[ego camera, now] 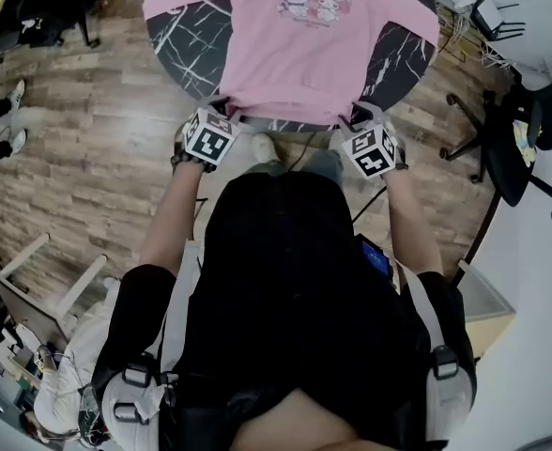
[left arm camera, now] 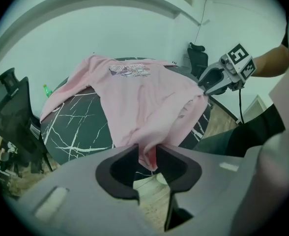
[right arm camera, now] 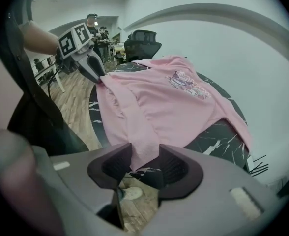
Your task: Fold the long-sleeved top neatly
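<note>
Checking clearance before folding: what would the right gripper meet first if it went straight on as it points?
The pink top, whose hem the right gripper pinches; behind it, probably the dark table's near edge, though depth is unclear.

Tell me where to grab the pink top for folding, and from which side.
Grip the hem's two corners, coming from the near table edge. The pink top lies flat, print up, with its hem overhanging the table there, so jaws slip around it. The left gripper and right gripper pinch those corners.
</note>
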Available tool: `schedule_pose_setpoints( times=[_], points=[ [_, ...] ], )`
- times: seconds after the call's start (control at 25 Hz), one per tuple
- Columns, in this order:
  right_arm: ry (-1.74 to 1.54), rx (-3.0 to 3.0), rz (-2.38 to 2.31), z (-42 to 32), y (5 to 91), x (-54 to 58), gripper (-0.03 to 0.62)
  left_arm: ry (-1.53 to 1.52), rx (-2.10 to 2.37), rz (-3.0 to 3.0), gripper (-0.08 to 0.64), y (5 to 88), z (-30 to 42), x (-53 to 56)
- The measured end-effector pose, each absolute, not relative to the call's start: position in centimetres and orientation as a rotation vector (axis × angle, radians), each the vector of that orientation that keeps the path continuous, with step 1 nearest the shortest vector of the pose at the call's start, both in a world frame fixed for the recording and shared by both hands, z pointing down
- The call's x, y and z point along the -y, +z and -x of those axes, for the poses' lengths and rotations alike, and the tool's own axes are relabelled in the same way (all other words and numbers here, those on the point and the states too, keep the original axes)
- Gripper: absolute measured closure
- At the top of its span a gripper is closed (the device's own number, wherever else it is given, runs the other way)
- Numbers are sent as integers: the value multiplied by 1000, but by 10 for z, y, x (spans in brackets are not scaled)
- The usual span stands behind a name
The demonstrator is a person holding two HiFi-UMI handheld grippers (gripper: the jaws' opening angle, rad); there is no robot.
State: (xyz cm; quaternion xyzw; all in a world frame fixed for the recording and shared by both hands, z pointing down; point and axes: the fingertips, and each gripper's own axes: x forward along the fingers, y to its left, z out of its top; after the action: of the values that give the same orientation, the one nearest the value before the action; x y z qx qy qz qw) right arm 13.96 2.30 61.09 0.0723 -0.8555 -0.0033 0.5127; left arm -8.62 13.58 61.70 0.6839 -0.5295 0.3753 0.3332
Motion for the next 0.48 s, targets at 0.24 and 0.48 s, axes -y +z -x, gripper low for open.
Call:
schedule_pose_setpoints(
  times=[0.24,0.48],
  points=[
    [21,2031,-179,-141,618,-27,416,979,1399,-1740,538,614,93,-130],
    [13,2044,-234,-146,618,-29,530,939,1415,-1725,545,609,95,-138]
  ],
)
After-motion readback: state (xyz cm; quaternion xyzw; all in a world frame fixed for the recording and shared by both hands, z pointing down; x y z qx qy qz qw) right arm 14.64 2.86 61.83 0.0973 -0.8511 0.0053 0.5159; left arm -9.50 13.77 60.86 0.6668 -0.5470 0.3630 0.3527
